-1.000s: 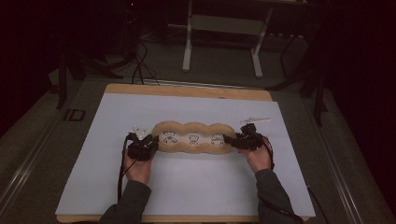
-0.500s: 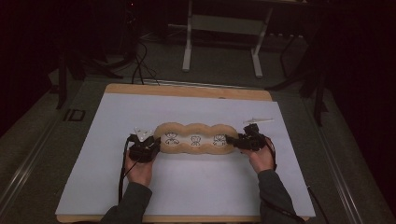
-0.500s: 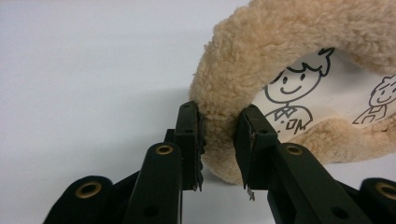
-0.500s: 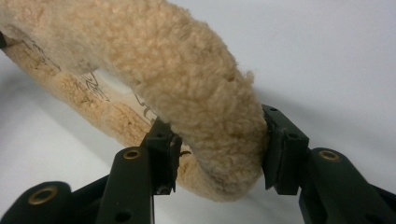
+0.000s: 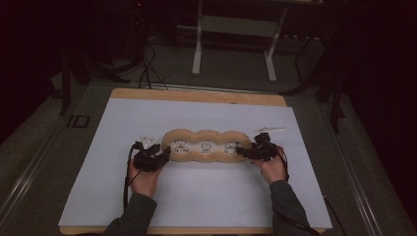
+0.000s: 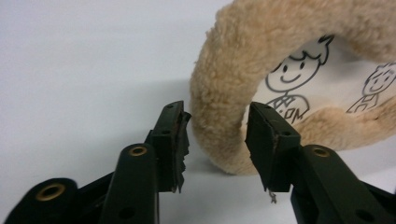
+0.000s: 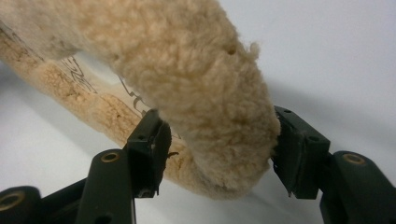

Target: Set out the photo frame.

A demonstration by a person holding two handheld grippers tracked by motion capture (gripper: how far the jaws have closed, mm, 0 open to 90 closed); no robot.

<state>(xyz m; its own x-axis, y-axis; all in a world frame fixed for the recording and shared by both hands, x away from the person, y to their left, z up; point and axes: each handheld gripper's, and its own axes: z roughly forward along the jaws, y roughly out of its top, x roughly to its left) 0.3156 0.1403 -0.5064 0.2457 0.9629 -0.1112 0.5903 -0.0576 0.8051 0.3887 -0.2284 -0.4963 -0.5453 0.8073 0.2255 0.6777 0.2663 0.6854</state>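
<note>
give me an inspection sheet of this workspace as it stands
surface: white sheet on a wooden board.
job's things: tan plush three-window picture frame lying flat, cartoon figures in its windows.
clutter: small pale stick-like item beyond the right end; cannot tell what.
grippers: left gripper and right gripper straddle the frame's end rims; both have just been opening, fingers look off the plush.
cables: trail from both grippers; more on the floor behind.
surroundings: dark room, metal stand legs.

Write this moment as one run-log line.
left gripper: fingers just opening, astride plush frame left end | right gripper: fingers just opening, astride right end | frame flat on white mat
</note>
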